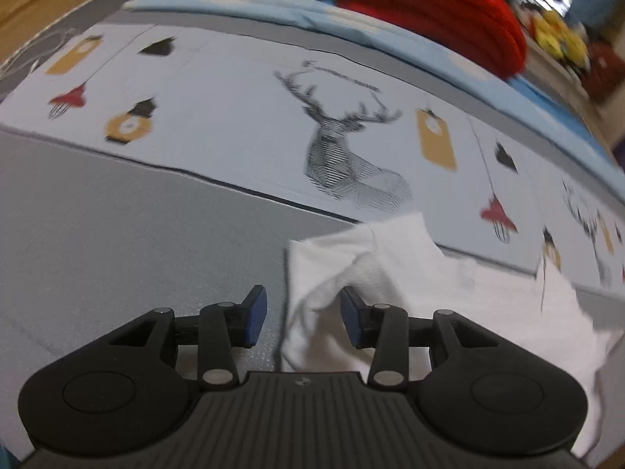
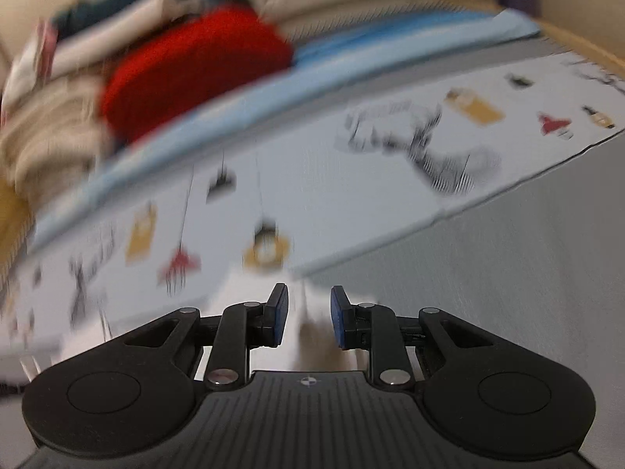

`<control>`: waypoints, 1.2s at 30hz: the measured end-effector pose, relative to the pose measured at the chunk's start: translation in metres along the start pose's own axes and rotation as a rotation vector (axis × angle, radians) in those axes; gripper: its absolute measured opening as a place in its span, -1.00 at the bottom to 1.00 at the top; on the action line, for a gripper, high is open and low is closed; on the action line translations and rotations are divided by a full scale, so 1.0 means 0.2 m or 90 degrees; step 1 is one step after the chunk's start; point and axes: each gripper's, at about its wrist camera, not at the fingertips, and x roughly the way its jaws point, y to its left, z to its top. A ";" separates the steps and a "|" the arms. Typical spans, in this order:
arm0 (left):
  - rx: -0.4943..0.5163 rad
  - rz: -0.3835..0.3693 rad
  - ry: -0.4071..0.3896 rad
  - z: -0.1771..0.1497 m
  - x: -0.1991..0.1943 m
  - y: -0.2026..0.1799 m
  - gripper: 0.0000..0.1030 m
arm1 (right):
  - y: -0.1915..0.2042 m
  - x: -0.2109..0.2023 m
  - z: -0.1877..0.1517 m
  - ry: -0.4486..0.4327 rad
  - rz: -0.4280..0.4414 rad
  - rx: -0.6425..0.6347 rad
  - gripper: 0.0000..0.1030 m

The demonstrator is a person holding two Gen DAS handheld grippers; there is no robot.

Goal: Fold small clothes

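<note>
Your left tongs [image 1: 304, 318] stand apart, holding nothing; the white garment [image 1: 410, 293] lies crumpled just ahead, its edge between the blue pads and the bulk spreading right. Your right tongs [image 2: 309, 314] are also apart, with white cloth [image 2: 312, 336] blurred in the gap, not pinched. Beyond both lies the bed's grey sheet [image 1: 117, 215], then a deer-print cover [image 1: 340, 156], and farthest a red folded blanket [image 1: 429, 11].

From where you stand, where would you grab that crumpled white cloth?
Probably the white garment's raised near-left edge, which stands up in a ridge between the left gripper's open fingers. Coming straight forward from the near side should pinch it.
</note>
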 end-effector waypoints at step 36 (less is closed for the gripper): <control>0.083 -0.016 0.068 -0.04 0.10 -0.04 0.17 | 0.08 0.17 -0.19 0.195 -0.047 -0.181 -0.41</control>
